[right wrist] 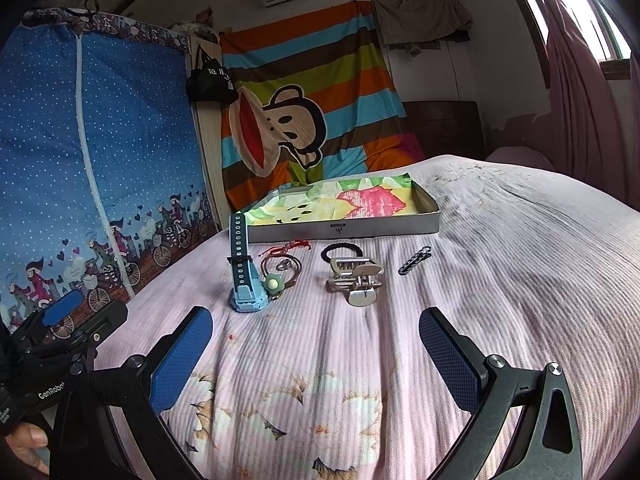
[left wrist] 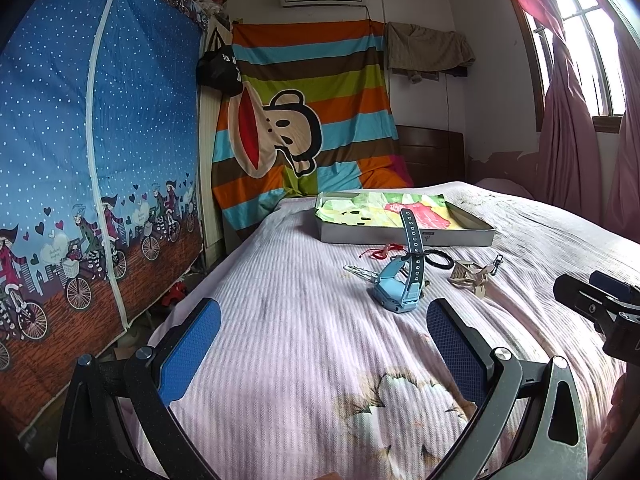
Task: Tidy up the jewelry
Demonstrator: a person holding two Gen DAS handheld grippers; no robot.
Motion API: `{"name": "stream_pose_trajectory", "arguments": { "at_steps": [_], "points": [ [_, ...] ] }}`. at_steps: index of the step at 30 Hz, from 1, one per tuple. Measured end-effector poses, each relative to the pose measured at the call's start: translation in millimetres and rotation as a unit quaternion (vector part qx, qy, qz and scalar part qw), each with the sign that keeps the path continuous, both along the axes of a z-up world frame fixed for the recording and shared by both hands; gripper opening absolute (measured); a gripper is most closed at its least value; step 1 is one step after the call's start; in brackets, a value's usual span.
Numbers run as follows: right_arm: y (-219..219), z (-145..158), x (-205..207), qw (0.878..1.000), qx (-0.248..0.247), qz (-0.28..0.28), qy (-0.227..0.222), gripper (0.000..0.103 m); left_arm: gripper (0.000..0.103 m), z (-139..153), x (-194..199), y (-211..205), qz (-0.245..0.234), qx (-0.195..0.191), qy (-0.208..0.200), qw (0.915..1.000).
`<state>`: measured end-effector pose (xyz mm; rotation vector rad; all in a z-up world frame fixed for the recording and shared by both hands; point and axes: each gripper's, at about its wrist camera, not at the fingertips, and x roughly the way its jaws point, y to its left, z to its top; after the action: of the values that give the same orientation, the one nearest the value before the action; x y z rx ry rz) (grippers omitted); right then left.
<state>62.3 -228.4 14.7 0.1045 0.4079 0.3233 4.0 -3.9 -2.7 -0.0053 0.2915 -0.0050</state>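
A shallow grey box (right wrist: 344,230) lined with colourful paper lies on the bed, also visible in the left wrist view as the grey box (left wrist: 404,236). In front of it are a blue watch (right wrist: 245,280) with its strap upright, a red string bracelet (right wrist: 294,245), a black hair tie (right wrist: 340,253), a green flower hair tie (right wrist: 274,284), a metal hair claw (right wrist: 356,280) and a small black clip (right wrist: 416,259). The blue watch (left wrist: 400,284) sits just ahead of my left gripper (left wrist: 324,344), which is open and empty. My right gripper (right wrist: 316,348) is open too, short of the claw.
The pink striped bedspread (right wrist: 480,280) covers the bed. A blue fabric wardrobe (left wrist: 80,160) stands at the left, a striped monkey cloth (left wrist: 304,120) hangs behind, and pink curtains (left wrist: 568,140) at the right. A person's hand (right wrist: 28,444) holds the left gripper's handle.
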Motion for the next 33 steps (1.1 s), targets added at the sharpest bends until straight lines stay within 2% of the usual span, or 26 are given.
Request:
{"name": "stream_pose_trajectory", "arguments": {
  "at_steps": [6,10,14,18,20,21,23,26,30,33],
  "points": [
    [-9.3,9.0,41.6,0.998,-0.023,0.032,0.05,0.103,0.101,3.4,23.6,-1.8,-0.031,0.002,0.021,0.9993],
    [-19.9,13.6,76.7,0.995,-0.059,0.046,0.065,0.103,0.101,-2.8,51.0,-3.5,-0.053,-0.015,0.059,0.9968],
    [-22.2,4.9,103.8,0.99,-0.104,0.056,0.072,0.103,0.101,-10.8,82.8,-8.2,-0.065,-0.028,0.093,0.9931],
    [-24.6,-8.5,122.4,0.988,-0.068,0.099,0.101,0.103,0.101,-20.7,111.3,-14.9,-0.076,-0.036,0.123,0.9888],
    [-21.5,-14.8,130.1,0.985,-0.068,0.109,0.113,0.102,0.101,-26.1,122.6,-18.1,-0.083,-0.035,0.136,0.9866],
    [-20.1,-17.2,133.0,0.984,-0.066,0.114,0.117,0.1,0.101,-29.1,128.6,-19.6,-0.087,-0.032,0.146,0.985],
    [-16.3,-19.5,138.8,0.983,-0.067,0.12,0.12,0.087,0.101,-33.2,134.3,-21.5,-0.091,-0.029,0.159,0.9827],
    [-7.4,-22.3,148.0,0.982,-0.074,0.123,0.121,0.076,0.101,-32.1,137.4,-20.1,-0.096,-0.035,0.157,0.9823],
    [1.4,-28.4,157.4,0.982,-0.078,0.111,0.129,0.076,0.098,-31.9,143.8,-23.8,-0.099,-0.03,0.161,0.9815],
    [5.2,-32.0,167.9,0.983,-0.078,0.1,0.133,0.076,0.091,-34.2,150.6,-30.0,-0.103,-0.017,0.173,0.9794]
  ]
}}
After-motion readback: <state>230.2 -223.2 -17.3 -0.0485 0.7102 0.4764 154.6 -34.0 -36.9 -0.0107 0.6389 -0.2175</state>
